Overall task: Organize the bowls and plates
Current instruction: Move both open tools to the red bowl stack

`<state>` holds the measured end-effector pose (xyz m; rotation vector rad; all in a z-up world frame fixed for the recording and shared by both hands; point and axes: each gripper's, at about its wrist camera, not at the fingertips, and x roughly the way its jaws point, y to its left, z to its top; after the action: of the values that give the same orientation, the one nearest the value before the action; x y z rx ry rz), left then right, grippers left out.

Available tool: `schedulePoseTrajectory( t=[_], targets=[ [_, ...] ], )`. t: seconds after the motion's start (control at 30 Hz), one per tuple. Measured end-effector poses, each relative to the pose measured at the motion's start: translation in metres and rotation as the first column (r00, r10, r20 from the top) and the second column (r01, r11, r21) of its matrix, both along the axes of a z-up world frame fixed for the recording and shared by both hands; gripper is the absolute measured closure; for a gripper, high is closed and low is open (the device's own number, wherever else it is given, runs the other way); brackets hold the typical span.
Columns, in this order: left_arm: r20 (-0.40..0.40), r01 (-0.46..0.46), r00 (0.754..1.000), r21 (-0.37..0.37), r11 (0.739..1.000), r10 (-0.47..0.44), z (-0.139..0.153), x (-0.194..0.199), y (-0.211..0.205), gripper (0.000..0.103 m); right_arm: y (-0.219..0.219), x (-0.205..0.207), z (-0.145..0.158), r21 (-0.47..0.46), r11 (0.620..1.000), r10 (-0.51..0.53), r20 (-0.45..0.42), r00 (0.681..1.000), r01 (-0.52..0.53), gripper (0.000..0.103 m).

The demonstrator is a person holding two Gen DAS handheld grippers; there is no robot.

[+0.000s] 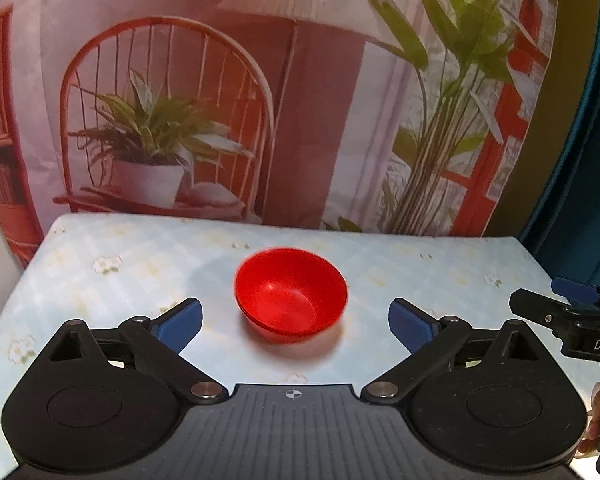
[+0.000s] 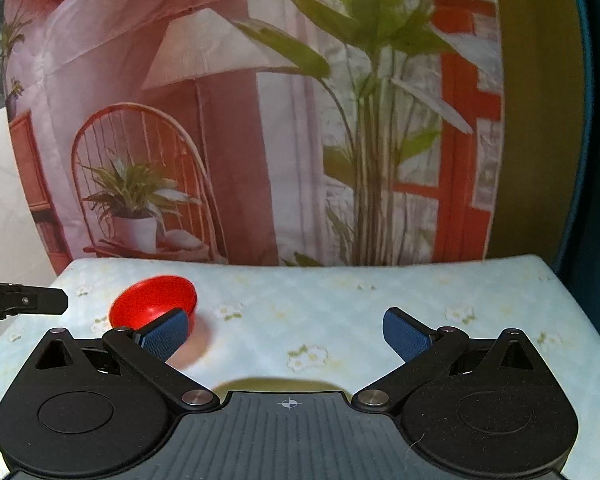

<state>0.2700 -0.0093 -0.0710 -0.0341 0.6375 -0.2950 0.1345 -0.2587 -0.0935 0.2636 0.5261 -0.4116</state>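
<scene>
One red bowl (image 1: 291, 295) sat upright on the tabletop (image 1: 112, 264), at the centre of the left wrist view, a little blurred. It rested on a pale blue checked cloth printed with small white flowers.

Both grippers stood released, gripping nothing. The left gripper (image 1: 295, 322) hung with its blue-padded fingers (image 1: 180, 322) spread wide; the bowl lay just beyond and between the tips, with cloth showing in the gap on each side, so neither pad touched it. At the right edge of that view the right gripper (image 1: 568, 308) reached in, with part of a hand (image 1: 594, 420) under it.

Seen from the right wrist view, the right gripper (image 2: 286, 332) likewise had its fingers (image 2: 404, 336) wide apart over bare cloth. The bowl (image 2: 152, 300) showed at left centre, partly behind the left-side finger, and the tip of the left gripper (image 2: 40, 300) poked in from the left edge. Low in the middle, against the gripper's body, lay an olive-coloured curved patch (image 2: 276, 383); I could not tell what it was.

Behind the tabletop hung a printed backdrop (image 1: 300, 120) of a chair, a lamp and potted plants.
</scene>
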Motion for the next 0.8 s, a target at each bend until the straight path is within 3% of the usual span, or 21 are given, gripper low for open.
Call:
schedulePoseTrajectory(
  t=[0.43,0.8],
  targets=[
    [0.040,-0.031,0.999,-0.017,0.999,0.032,0.005,0.023,0.023,0.003,-0.001,0.057,0.015,0.015,0.998,0.058,-0.014,0.998,-0.058,0.000],
    [-0.034,-0.058,0.998,-0.069,0.996,0.056,-0.020,0.059,0.026,0.005,-0.002,0.107,-0.009,0.058,0.994,0.093,-0.061,0.994,-0.090,0.001]
  ],
)
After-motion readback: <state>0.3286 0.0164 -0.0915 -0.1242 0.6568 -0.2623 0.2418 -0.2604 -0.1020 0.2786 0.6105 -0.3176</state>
